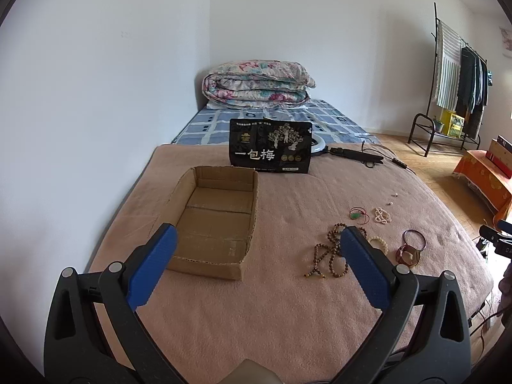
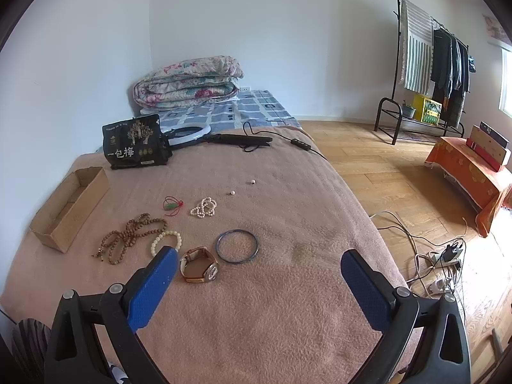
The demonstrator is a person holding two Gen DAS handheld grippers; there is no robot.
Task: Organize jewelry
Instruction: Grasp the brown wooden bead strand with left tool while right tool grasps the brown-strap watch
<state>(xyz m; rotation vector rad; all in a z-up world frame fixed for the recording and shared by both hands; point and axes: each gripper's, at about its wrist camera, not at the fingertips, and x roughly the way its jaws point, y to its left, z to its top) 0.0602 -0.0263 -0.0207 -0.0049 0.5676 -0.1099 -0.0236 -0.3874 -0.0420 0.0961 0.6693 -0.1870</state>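
Two blue-padded grippers hover over a pink blanket [image 2: 272, 304] spread on a bed, both with jaws spread wide and holding nothing. Ahead of the left gripper [image 1: 257, 249] lies a shallow cardboard box [image 1: 215, 220], with nothing visible inside it. Right of the box, jewelry lies scattered on the blanket: a brown bead necklace [image 2: 131, 235], a cream bead bracelet [image 2: 166, 241], a brown-strapped wristwatch [image 2: 200, 264], a blue bangle [image 2: 237, 245], a pearl strand [image 2: 204, 208], a green pendant on red cord [image 2: 171, 205] and two loose beads [image 2: 232, 193]. The right gripper [image 2: 259, 264] hangs just beyond the watch. A black snack bag [image 2: 136, 145] stands behind the box
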